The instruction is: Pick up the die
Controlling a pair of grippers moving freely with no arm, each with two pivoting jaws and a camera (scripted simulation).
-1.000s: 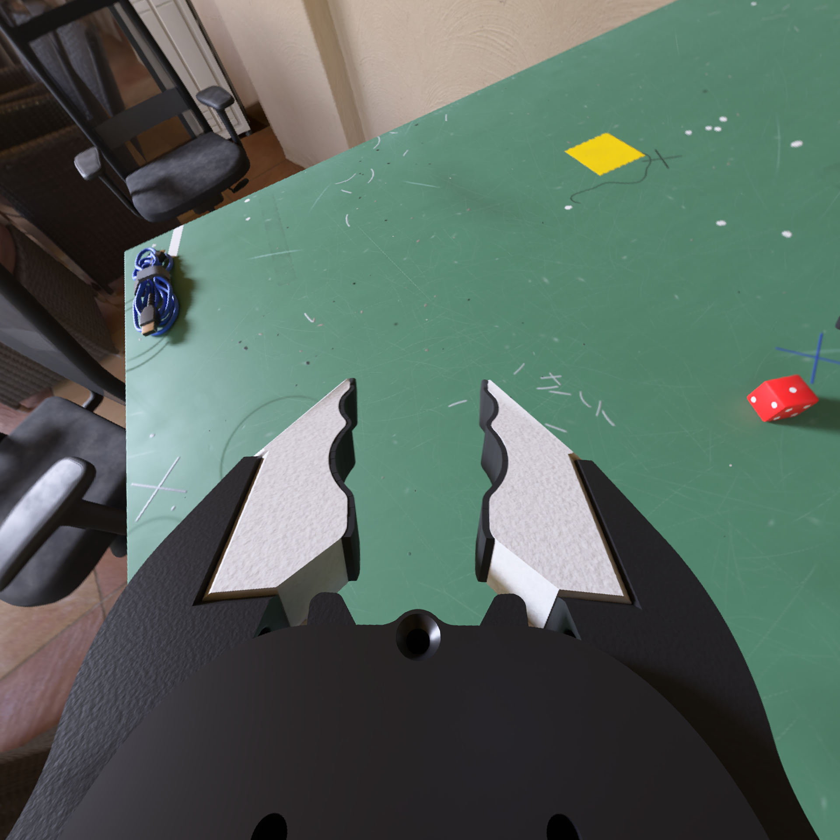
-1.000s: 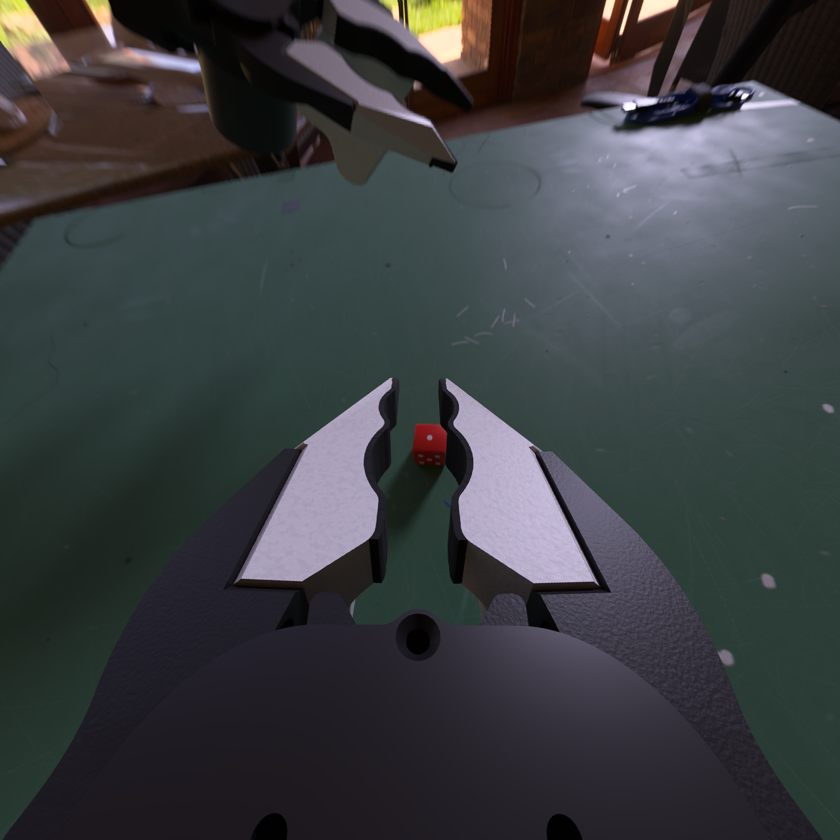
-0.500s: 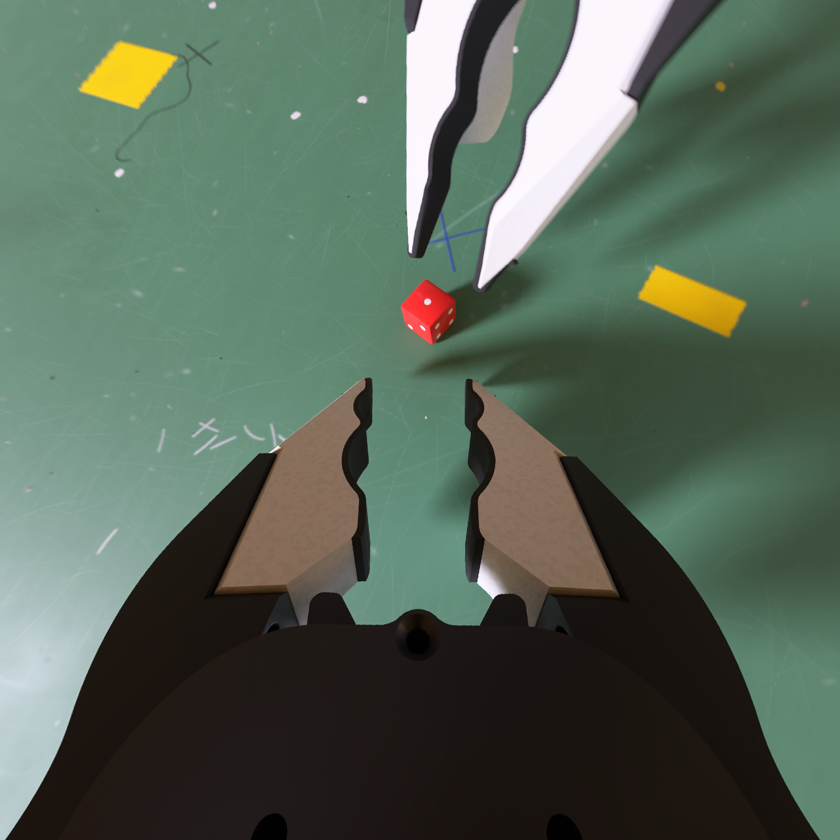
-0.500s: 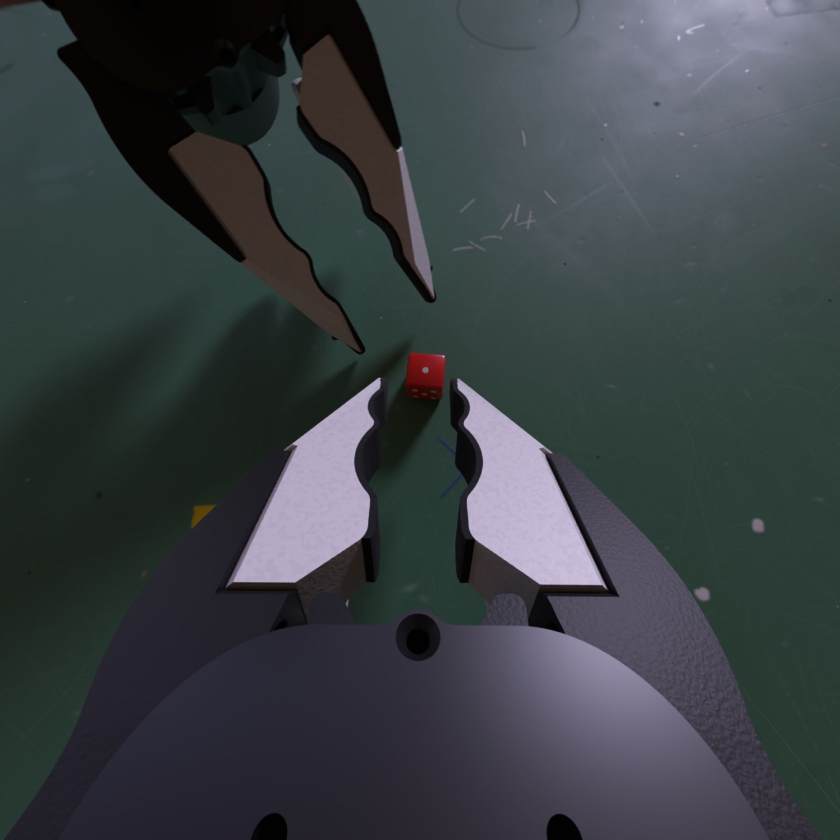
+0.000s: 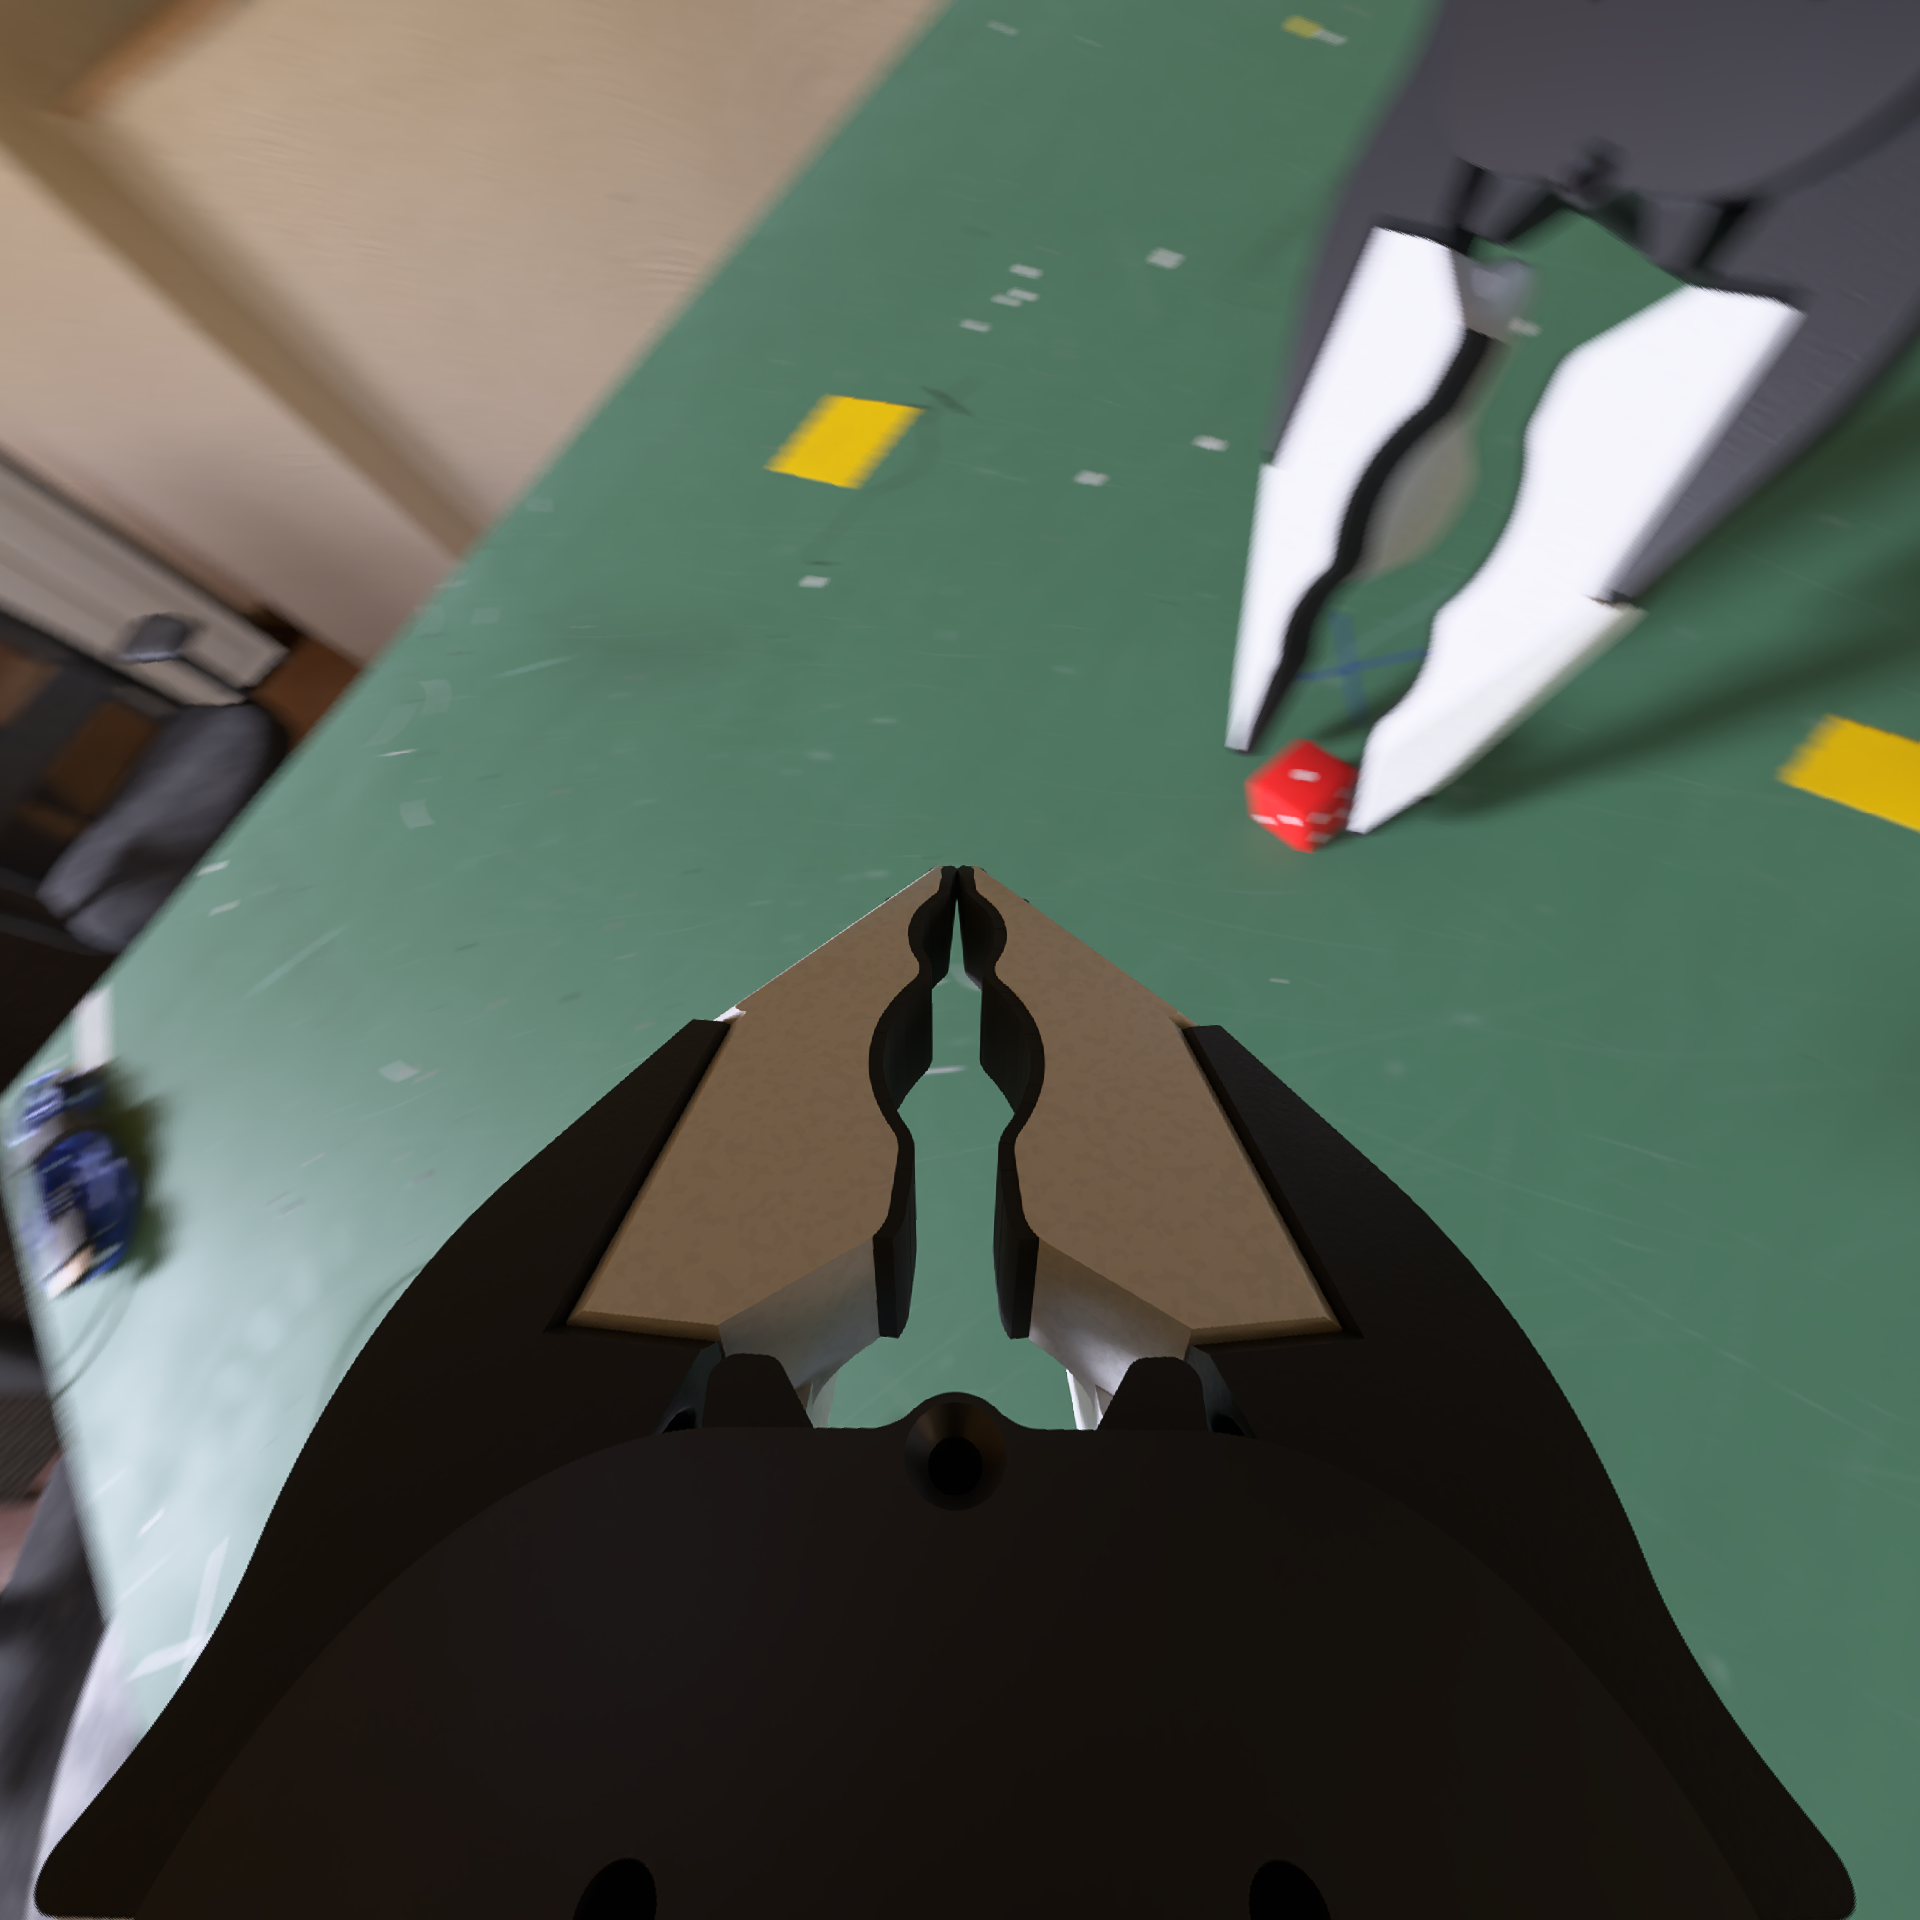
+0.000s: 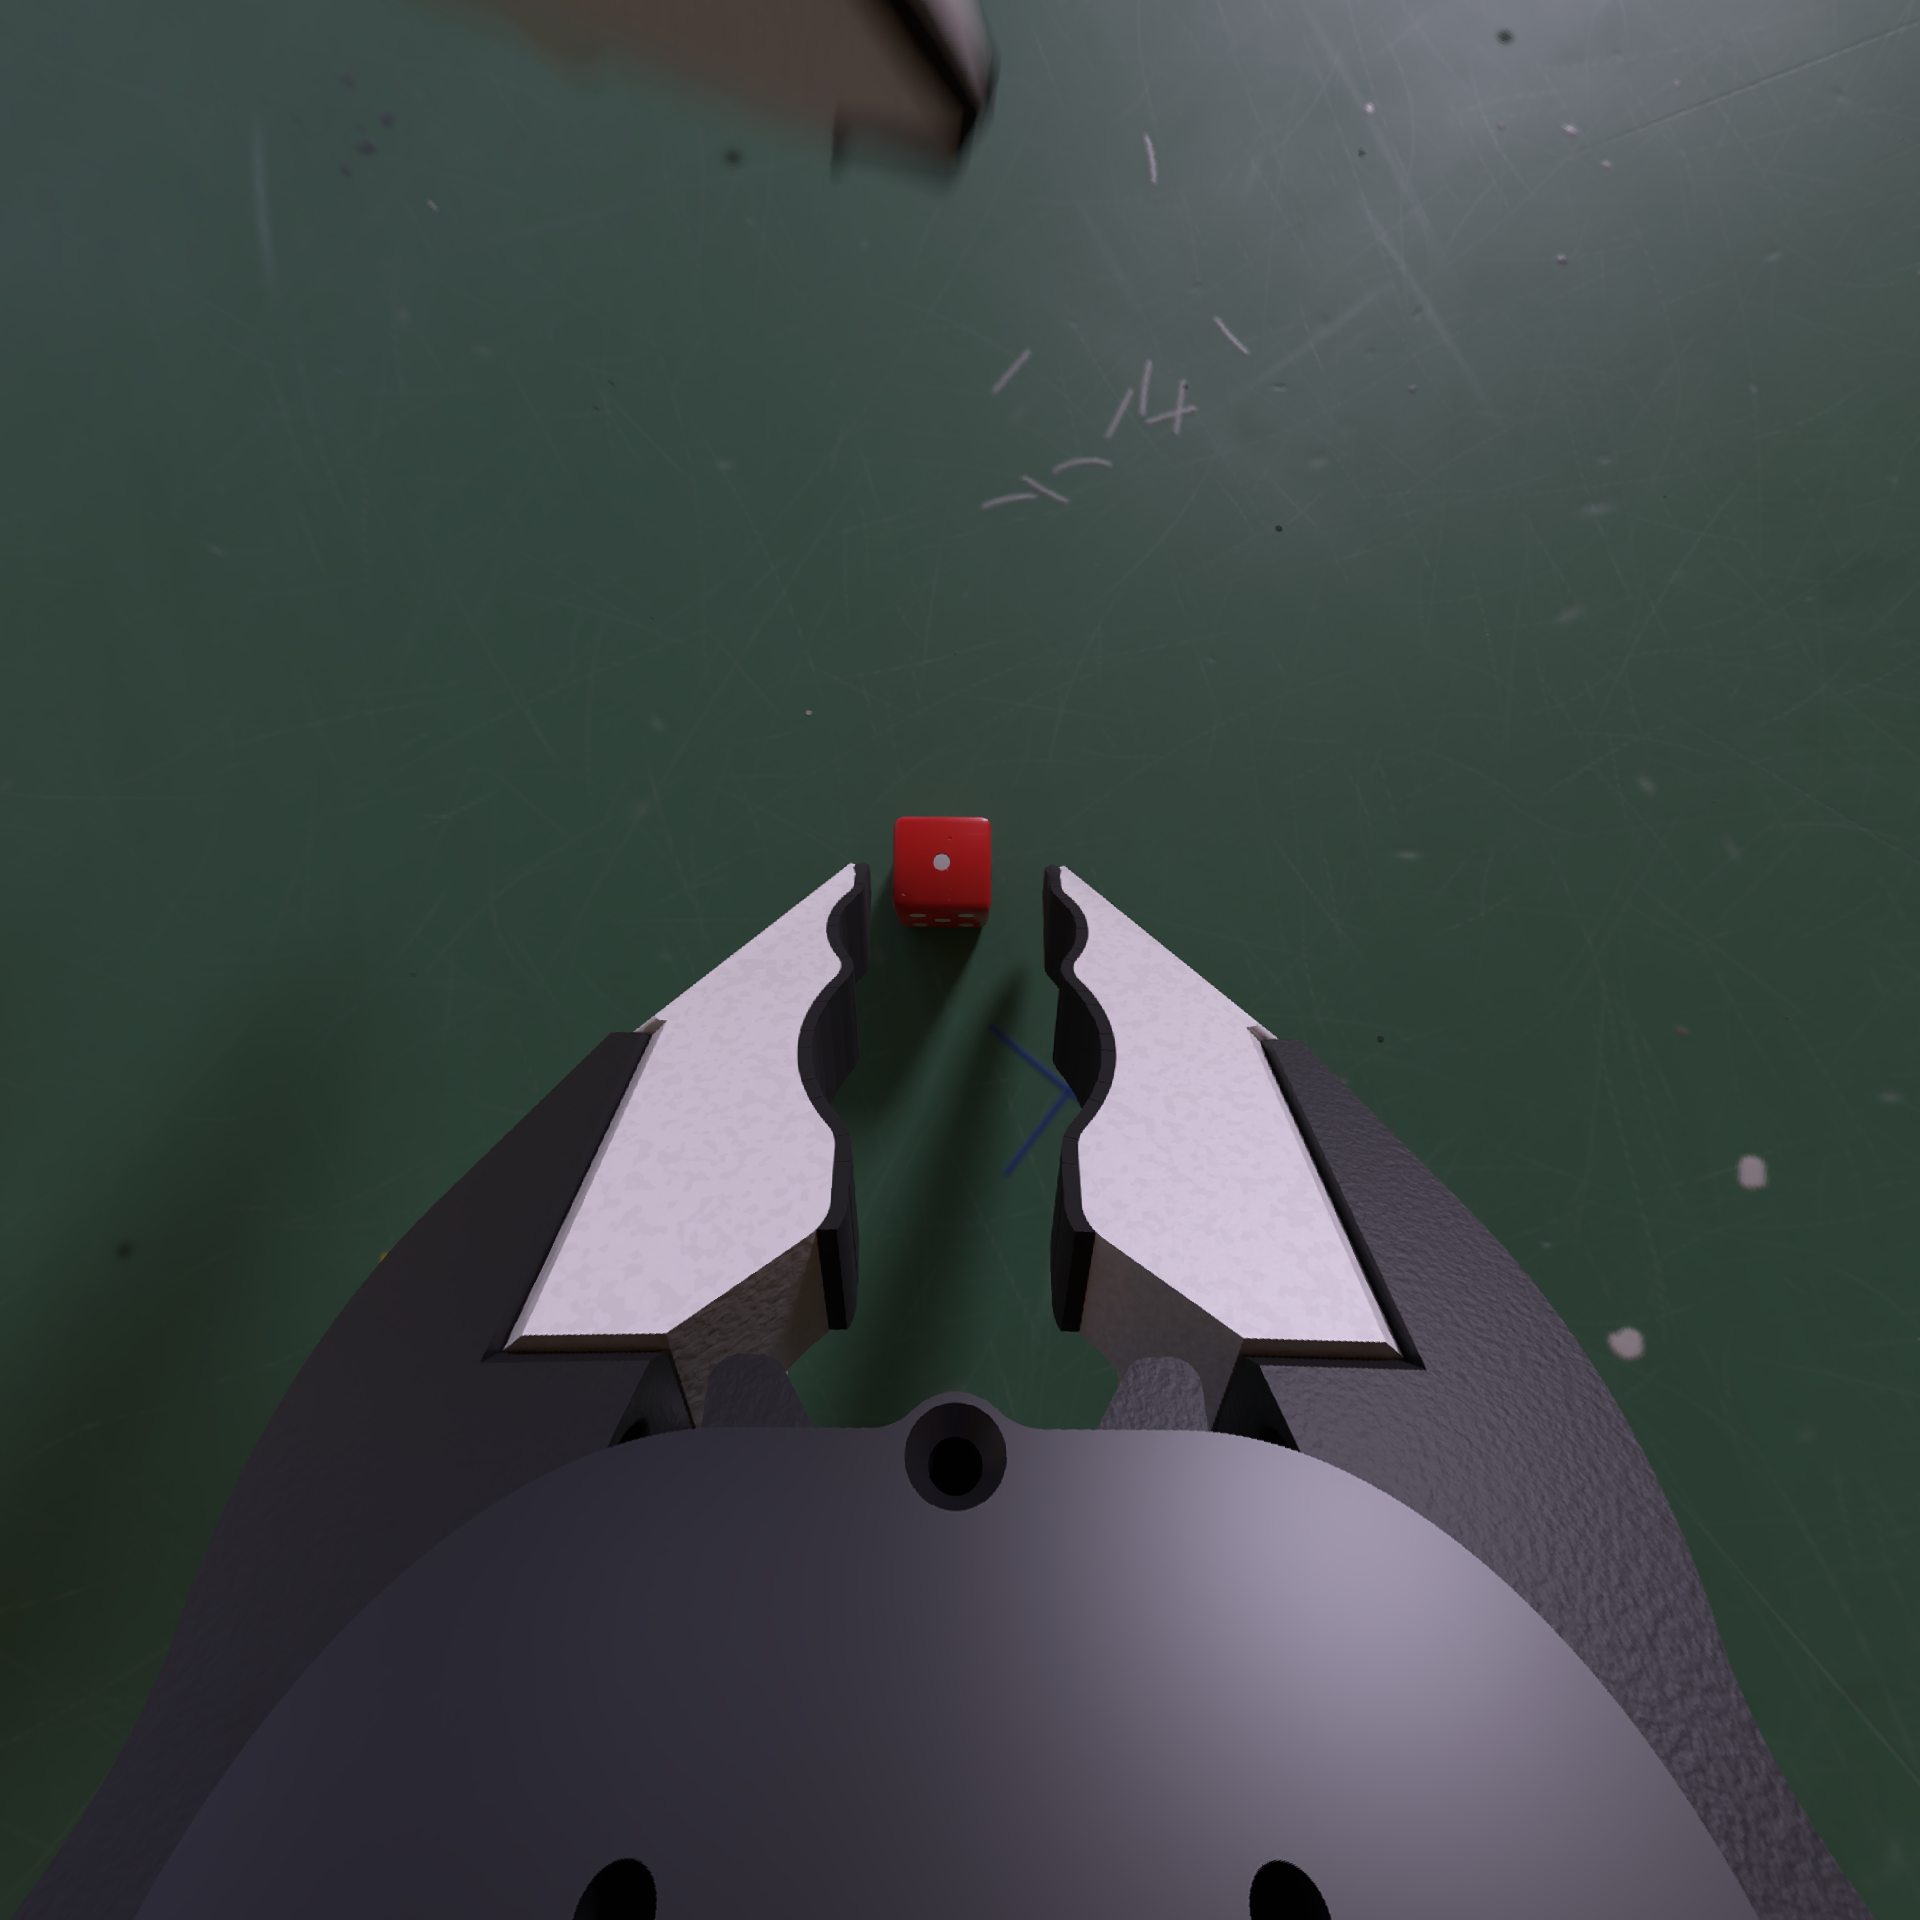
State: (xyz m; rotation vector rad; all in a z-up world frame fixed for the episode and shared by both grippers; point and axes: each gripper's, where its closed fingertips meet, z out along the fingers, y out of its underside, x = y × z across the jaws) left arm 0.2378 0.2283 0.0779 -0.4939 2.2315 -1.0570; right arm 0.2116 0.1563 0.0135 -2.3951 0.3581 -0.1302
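Jaws apart on your right gripper (image 6: 951, 878), tips flanking the red die (image 6: 941, 871) on the green table (image 6: 416, 623); left gripper (image 5: 956, 875) pinched together, empty. Nudge right forward, centre the die, then squeeze squarely.

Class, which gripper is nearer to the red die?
Right. The right gripper is open with its tips flanking the red die on the green table. The left gripper is shut and stands well off to the side.
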